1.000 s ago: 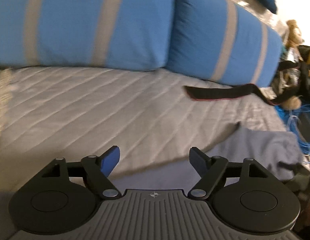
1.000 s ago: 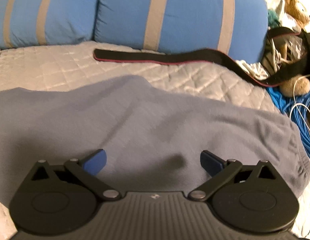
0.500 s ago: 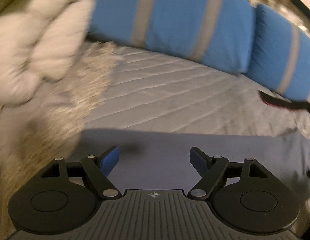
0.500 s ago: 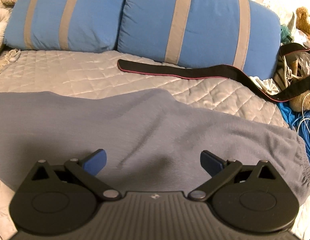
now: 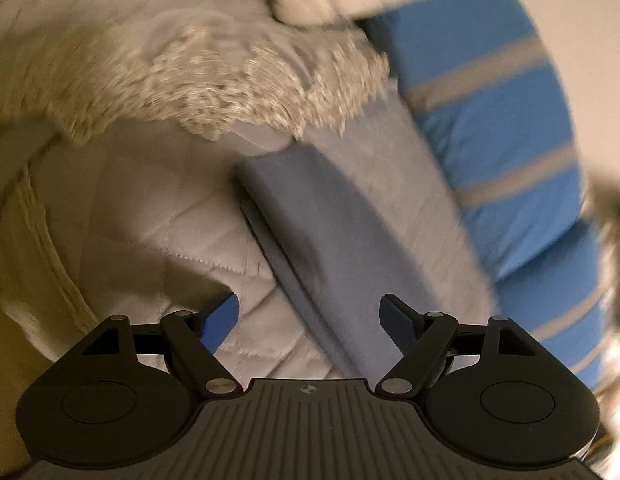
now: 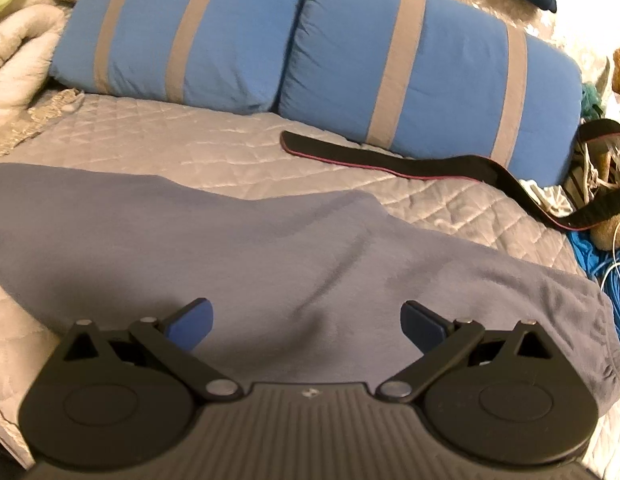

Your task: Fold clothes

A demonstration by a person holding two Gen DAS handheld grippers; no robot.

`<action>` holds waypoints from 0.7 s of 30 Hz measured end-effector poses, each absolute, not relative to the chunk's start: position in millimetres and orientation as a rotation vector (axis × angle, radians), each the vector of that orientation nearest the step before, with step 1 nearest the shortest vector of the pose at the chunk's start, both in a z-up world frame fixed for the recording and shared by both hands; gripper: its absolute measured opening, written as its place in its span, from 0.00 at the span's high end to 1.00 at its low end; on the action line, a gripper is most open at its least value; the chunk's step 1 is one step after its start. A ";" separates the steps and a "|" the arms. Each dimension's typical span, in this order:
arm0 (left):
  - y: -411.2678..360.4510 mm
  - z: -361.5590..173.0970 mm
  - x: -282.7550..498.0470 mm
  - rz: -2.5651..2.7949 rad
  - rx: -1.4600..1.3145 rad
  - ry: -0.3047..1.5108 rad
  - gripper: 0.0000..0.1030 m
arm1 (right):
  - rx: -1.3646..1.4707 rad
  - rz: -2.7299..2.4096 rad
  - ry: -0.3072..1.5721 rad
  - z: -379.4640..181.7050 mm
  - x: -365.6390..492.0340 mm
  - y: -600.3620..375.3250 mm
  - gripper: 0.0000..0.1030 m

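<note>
Grey garment (image 6: 270, 248) lies spread flat on the quilted bed (image 6: 198, 148), in front of the blue pillows (image 6: 310, 44). Looks soft, light and limp, likely to sag; best pinched at the end corner (image 5: 266, 168). Left tool (image 5: 310, 320) and right tool (image 6: 306, 324) both wide, empty.

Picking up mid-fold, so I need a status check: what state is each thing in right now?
Left gripper: open, empty, over the garment's edge.
Right gripper: open, empty, above the garment.
Grey-blue garment: spread flat on the quilt, not yet folded small.
Black strap: lying loose by the pillows.
</note>
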State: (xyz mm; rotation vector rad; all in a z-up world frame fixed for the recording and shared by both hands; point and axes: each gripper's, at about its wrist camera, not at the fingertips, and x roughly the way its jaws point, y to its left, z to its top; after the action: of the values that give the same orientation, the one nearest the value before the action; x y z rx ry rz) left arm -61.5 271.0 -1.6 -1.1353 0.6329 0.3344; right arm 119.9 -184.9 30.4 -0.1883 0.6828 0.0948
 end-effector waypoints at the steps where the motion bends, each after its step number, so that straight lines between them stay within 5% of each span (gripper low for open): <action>1: 277.5 -5.6 -63.5 0.323 -1.200 0.598 0.23 | -0.191 0.096 0.678 30.8 120.0 -183.1 0.00; 13: 299.0 -31.5 -50.7 0.265 -1.427 0.421 0.25 | -0.178 0.056 0.684 27.4 127.1 -186.2 0.00; 14: 299.4 -31.0 -48.4 0.271 -1.414 0.435 0.44 | -0.171 0.053 0.685 27.2 127.4 -187.3 0.00; 15: 299.3 -30.1 -46.1 0.281 -1.392 0.459 0.77 | -0.169 0.051 0.688 26.7 127.8 -187.6 0.00; 16: 298.0 -28.3 -44.3 0.293 -1.365 0.483 0.92 | -0.168 0.049 0.692 26.0 128.5 -187.5 0.00; 21: 281.9 2.4 -39.3 0.299 -1.170 0.530 0.95 | -0.177 0.075 0.685 27.8 128.0 -183.8 0.00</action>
State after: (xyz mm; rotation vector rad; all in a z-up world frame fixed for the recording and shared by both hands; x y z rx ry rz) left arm -39.3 281.9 2.4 -1.1698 0.5303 0.2988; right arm 128.0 -183.8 27.8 -0.1770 0.6849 0.0747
